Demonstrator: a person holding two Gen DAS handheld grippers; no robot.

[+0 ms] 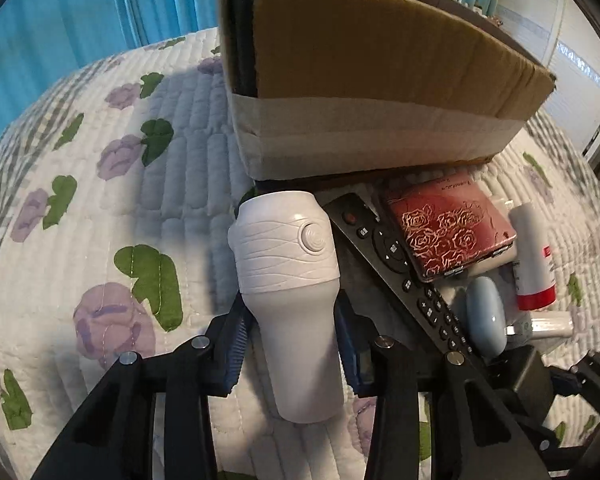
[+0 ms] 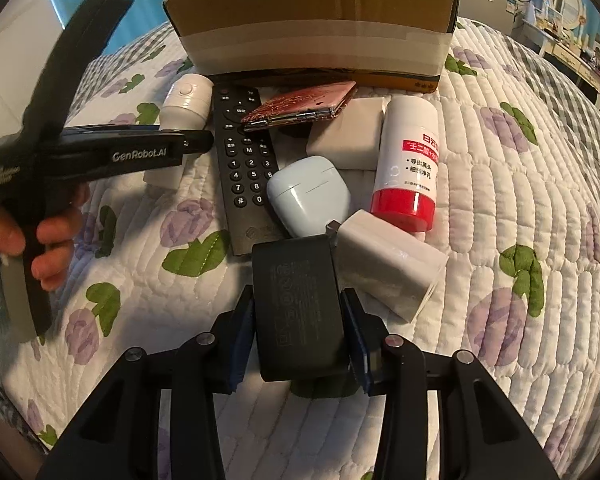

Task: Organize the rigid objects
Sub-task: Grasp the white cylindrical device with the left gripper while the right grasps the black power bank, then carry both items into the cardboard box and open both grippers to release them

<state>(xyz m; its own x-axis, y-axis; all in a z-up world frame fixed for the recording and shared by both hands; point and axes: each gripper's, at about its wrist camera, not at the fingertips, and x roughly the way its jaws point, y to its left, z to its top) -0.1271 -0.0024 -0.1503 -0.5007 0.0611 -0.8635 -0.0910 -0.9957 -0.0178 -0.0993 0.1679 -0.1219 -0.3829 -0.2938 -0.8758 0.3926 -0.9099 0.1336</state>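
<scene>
Working left to right across the quilt point(image 2: 500, 152), we find the left gripper point(image 1: 292, 344) first, its pads against both sides of a white bottle point(image 1: 288, 280), which it appears to clasp at the left end of the pile. Beside the bottle lies a black remote point(image 2: 244, 168), its top end pointing at the cardboard box point(image 2: 316, 20) that stands at the far edge of the quilt. A red case point(image 2: 304, 106) leans over the remote's upper end. A pale blue earbud case point(image 2: 308, 196) touches the remote's right side, and a white block point(image 2: 348, 132) lies behind it. Farther right a white tube with a red cap point(image 2: 408, 164) lies cap toward us. Nearest us, the right gripper point(image 2: 298, 344) is clenched on a black adapter point(image 2: 300, 304), with a white charger point(image 2: 392, 260) touching it on the right.

We judge the job barely begun: we cannot see inside the box, and every piece we count lies on the quilt in front of it. Two pieces are in hand; the other five wait.
</scene>
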